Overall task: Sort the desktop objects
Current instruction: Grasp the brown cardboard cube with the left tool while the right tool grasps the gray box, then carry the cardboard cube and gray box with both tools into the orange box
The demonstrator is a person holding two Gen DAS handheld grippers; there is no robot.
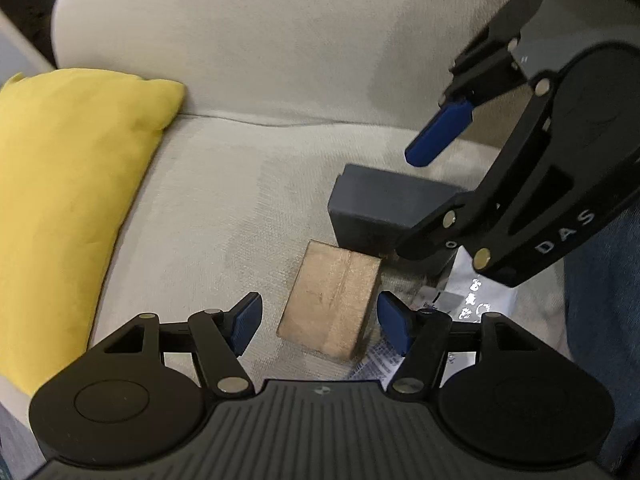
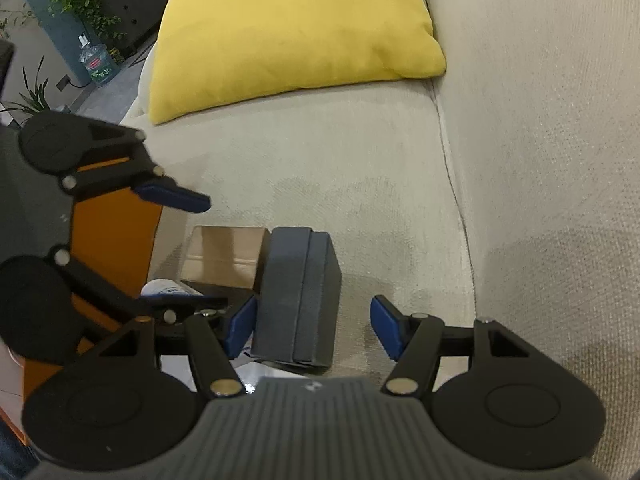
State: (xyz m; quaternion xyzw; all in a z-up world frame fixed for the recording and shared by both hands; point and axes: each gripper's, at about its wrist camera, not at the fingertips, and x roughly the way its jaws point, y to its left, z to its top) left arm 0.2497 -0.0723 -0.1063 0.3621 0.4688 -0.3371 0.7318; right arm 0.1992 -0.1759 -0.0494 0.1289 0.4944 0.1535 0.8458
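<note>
left gripper [image 1: 319,322]: we see it spread around the cardboard box [image 1: 332,302], lower centre
right gripper [image 2: 312,326]: spread, grey box [image 2: 298,296] between fingers
yellow cushion [image 2: 288,28]: upper centre of right view

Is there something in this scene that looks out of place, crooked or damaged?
Nothing looks damaged or spilled. One oddity: the desktop things lie on a sofa seat, not a desk. The cardboard box sits askew against the dark blue box, partly over a white printed packet. Both tongs, left and right, are open.
</note>
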